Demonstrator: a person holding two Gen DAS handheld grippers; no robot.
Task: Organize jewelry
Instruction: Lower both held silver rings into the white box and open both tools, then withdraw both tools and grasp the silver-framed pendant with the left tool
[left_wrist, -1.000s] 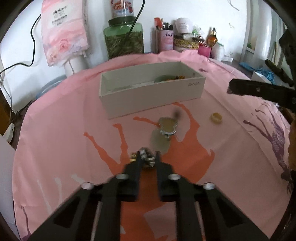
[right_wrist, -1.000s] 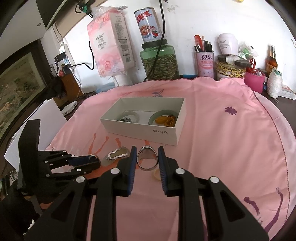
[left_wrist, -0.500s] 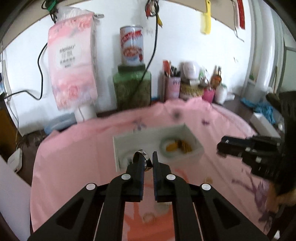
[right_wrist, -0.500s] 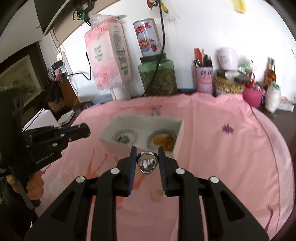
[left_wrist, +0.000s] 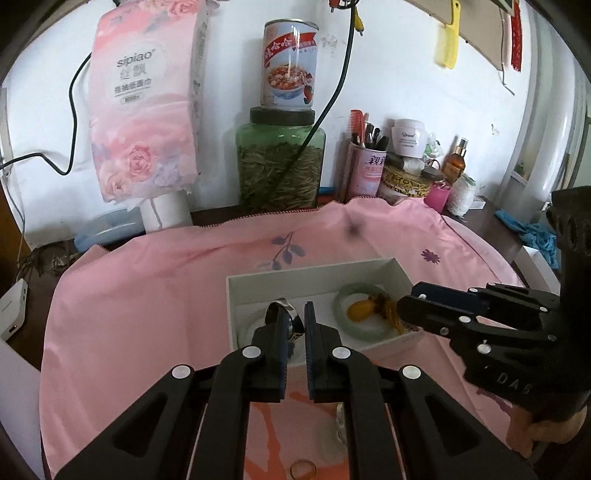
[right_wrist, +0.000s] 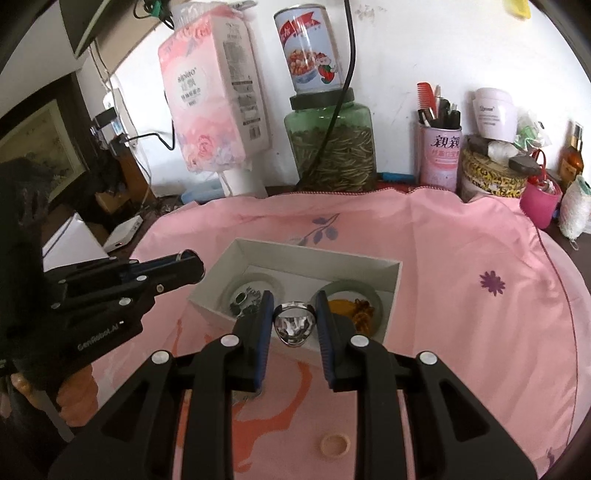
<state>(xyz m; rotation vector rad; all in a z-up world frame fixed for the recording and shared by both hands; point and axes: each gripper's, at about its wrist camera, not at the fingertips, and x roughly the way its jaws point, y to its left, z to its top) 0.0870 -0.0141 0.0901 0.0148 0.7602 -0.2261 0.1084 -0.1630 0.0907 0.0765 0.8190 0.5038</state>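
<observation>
A white open box (left_wrist: 317, 277) (right_wrist: 384, 266) lies on the pink cloth. It holds two pale green bangles, one (left_wrist: 354, 295) (right_wrist: 347, 286) with orange and gold pieces, one (right_wrist: 255, 280) with silver pieces. My left gripper (left_wrist: 295, 317) is shut on a silver ring (left_wrist: 282, 314) above the box's left part. It also shows in the right wrist view (right_wrist: 184, 267). My right gripper (right_wrist: 294, 314) is shut on a wide silver ring (right_wrist: 294, 325) above the box's near wall. It also shows in the left wrist view (left_wrist: 413, 299).
A loose beige ring (right_wrist: 335, 445) and a thin ring (left_wrist: 303, 469) lie on the cloth near me. A silver-edged piece (left_wrist: 338, 424) lies behind my left fingers. A green jar (left_wrist: 280, 162), tissue pack (left_wrist: 144, 110), pen cup (left_wrist: 364, 166) and bottles line the wall.
Both grippers have risen from the cloth with their rings and moved forward over the box. The views now look down into the box from closer.
</observation>
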